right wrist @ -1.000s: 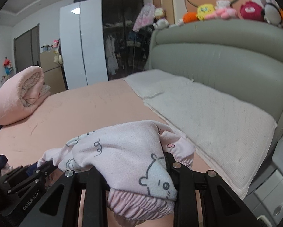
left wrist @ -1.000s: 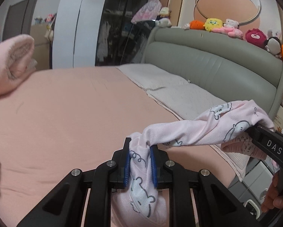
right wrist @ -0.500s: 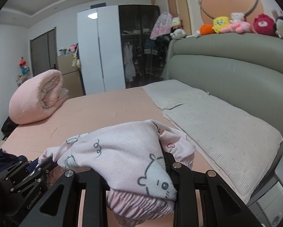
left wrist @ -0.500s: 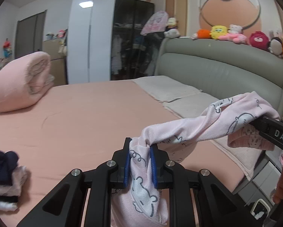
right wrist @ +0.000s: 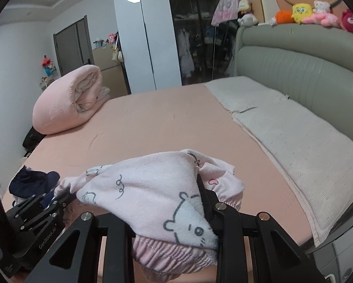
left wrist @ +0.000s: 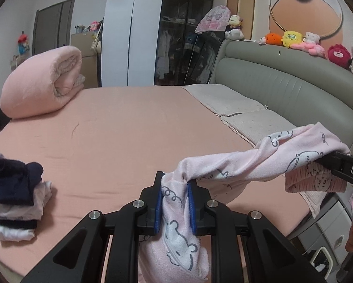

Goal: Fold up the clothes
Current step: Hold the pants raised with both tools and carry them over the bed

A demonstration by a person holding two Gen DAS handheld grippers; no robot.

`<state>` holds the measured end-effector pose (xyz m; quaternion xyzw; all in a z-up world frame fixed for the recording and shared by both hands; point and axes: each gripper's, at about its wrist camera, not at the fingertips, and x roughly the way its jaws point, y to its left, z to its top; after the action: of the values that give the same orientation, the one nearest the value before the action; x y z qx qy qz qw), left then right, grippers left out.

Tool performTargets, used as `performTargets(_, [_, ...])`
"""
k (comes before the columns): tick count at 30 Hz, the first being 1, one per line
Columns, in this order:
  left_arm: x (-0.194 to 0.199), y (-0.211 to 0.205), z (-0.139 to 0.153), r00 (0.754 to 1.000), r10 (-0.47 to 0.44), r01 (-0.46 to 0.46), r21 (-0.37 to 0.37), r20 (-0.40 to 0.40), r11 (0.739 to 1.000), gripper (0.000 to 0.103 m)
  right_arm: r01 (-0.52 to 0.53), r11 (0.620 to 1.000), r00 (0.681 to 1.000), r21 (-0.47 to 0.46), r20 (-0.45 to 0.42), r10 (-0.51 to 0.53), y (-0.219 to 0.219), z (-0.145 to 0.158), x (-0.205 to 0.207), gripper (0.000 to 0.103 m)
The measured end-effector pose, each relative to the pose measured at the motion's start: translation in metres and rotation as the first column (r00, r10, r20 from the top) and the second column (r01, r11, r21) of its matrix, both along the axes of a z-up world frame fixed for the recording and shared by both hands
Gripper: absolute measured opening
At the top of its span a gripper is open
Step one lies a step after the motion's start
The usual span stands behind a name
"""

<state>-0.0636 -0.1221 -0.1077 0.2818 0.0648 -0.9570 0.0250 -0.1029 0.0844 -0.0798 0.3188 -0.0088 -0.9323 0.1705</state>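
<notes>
A pink garment with grey cartoon bears [left wrist: 259, 162] hangs in the air between my two grippers, above the near edge of the pink bed [left wrist: 119, 136]. My left gripper [left wrist: 175, 202] is shut on one end of it, which droops below the jaws. My right gripper [right wrist: 176, 202] is shut on the other end; the cloth [right wrist: 153, 195] drapes over its fingers and hides the tips. The right gripper's body shows at the right in the left wrist view [left wrist: 346, 167]; the left gripper shows low at the left in the right wrist view [right wrist: 35, 214].
A pile of dark and white folded clothes [left wrist: 13, 195] lies at the bed's near left. A rolled pink duvet [left wrist: 44, 82] sits at the far left. Two grey pillows [right wrist: 289, 127] lie along the padded headboard [left wrist: 282, 85] at the right. A wardrobe [left wrist: 157, 40] stands behind.
Both grippers have swung their view left and up with the garment still held between them; the pile of clothes at the left has come into view.
</notes>
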Motion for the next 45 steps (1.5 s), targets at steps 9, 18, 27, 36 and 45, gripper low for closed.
performTargets(9, [0.026, -0.003, 0.008, 1.0, 0.025, -0.025, -0.046, 0.009, 0.999, 0.016, -0.046, 0.999, 0.998, 0.014, 0.048, 0.045, -0.01, 0.004, 0.012, 0.028])
performTargets(18, [0.05, -0.02, 0.021, 0.997, 0.072, -0.072, -0.01, 0.016, 0.997, 0.016, -0.118, 0.993, 0.989, 0.005, 0.089, 0.117, -0.021, 0.003, 0.019, 0.028])
performTargets(27, [0.041, -0.027, 0.0, 0.992, 0.082, -0.082, -0.006, 0.092, 0.997, 0.016, -0.148, 0.988, 0.974, 0.034, 0.177, 0.139, -0.035, -0.023, 0.009, 0.028])
performTargets(36, [0.025, -0.028, -0.016, 0.987, 0.096, -0.092, -0.036, 0.131, 0.995, 0.017, -0.145, 0.988, 0.96, 0.051, 0.249, 0.128, -0.042, -0.05, -0.012, 0.028])
performTargets(45, [0.0, -0.034, -0.023, 0.986, 0.117, -0.108, -0.08, 0.119, 0.991, 0.017, -0.127, 0.99, 0.959, 0.055, 0.263, 0.109, -0.051, -0.067, -0.041, 0.028])
